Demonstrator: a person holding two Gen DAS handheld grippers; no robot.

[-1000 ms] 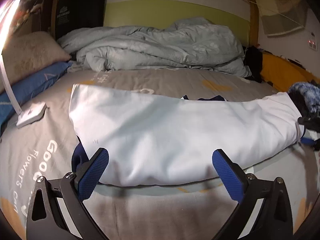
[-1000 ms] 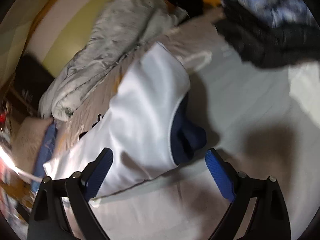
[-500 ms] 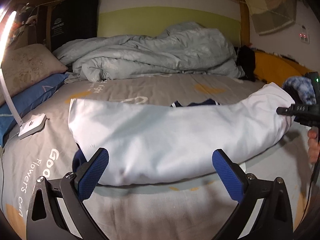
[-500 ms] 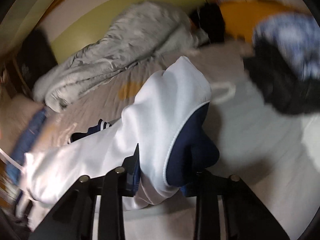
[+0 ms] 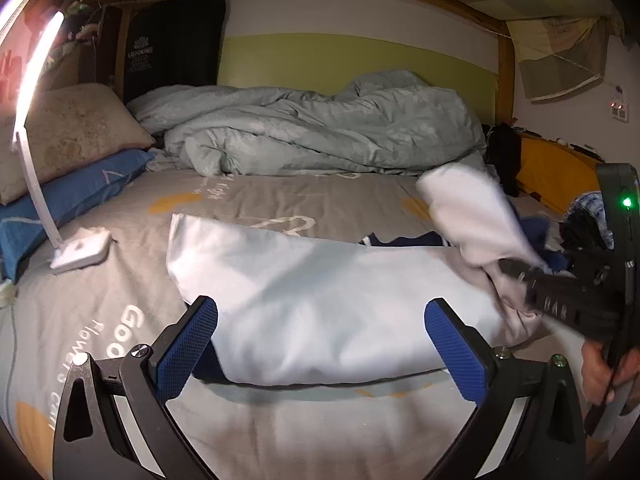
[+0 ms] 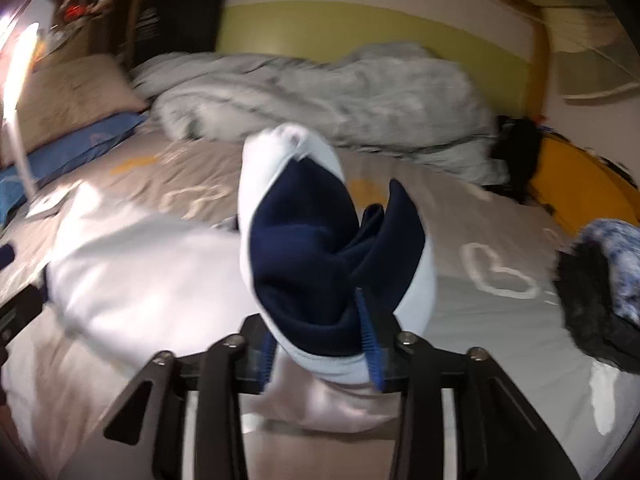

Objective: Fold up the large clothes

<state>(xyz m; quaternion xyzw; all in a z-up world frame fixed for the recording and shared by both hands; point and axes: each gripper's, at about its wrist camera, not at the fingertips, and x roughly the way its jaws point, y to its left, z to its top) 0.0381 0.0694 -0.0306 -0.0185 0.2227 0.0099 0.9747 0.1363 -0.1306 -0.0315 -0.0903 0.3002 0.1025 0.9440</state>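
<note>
A large white garment (image 5: 320, 280) with navy lining lies across the grey bed sheet (image 5: 280, 204). My left gripper (image 5: 320, 344) is open just above the garment's near edge, with nothing between its blue pads. My right gripper (image 6: 318, 344) holds the garment's right end, and its pads press on the bunched cloth. The jaws are opening a little around that cloth. The lifted end (image 6: 304, 248) stands up and shows its navy inside. In the left wrist view the right gripper (image 5: 516, 272) comes in from the right, held by a person's hand (image 5: 600, 368).
A crumpled pale duvet (image 5: 320, 136) fills the back of the bed. A white desk lamp (image 5: 80, 248), a beige pillow (image 5: 72, 132) and a blue pillow (image 5: 72, 196) are at the left. Dark fuzzy clothing (image 6: 600, 280) and a yellow cushion (image 5: 556, 176) are at the right.
The right gripper closed on the garment's right end, rolled upright, and lifted it up and leftward over the garment's body. The left gripper rose slightly and stayed open.
</note>
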